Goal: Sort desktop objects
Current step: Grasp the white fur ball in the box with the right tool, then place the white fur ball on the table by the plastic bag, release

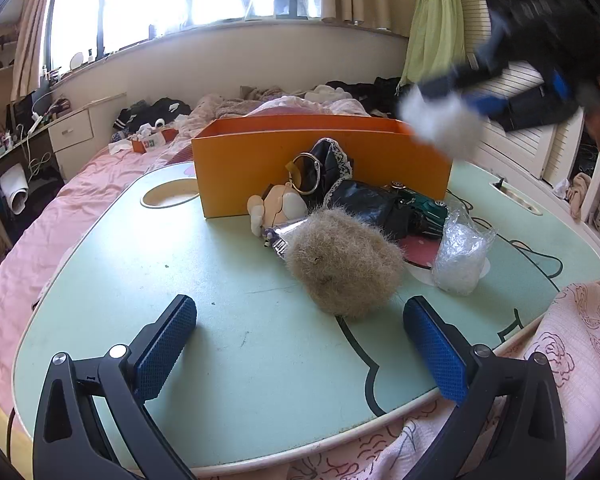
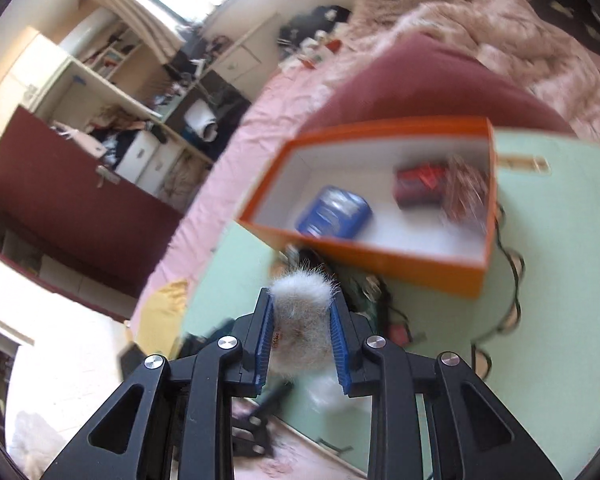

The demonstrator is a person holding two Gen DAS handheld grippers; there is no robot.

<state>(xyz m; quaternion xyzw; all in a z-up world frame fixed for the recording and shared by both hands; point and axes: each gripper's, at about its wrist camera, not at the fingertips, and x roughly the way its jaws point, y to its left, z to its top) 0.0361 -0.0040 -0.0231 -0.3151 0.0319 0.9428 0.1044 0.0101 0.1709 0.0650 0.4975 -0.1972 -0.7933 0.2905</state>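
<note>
My right gripper is shut on a white furry pompom, held in the air above the green table in front of the orange box. From the left wrist view that gripper appears blurred at the upper right, with the white pompom over the orange box's right end. Inside the box lie a blue tin and a red packet. My left gripper rests open low over the table, just before a tan furry ball.
Beside the tan ball lie a small doll, a black pouch with a metal ring, a black bag, a green toy car and a crumpled clear plastic bag. Pink bedding surrounds the table.
</note>
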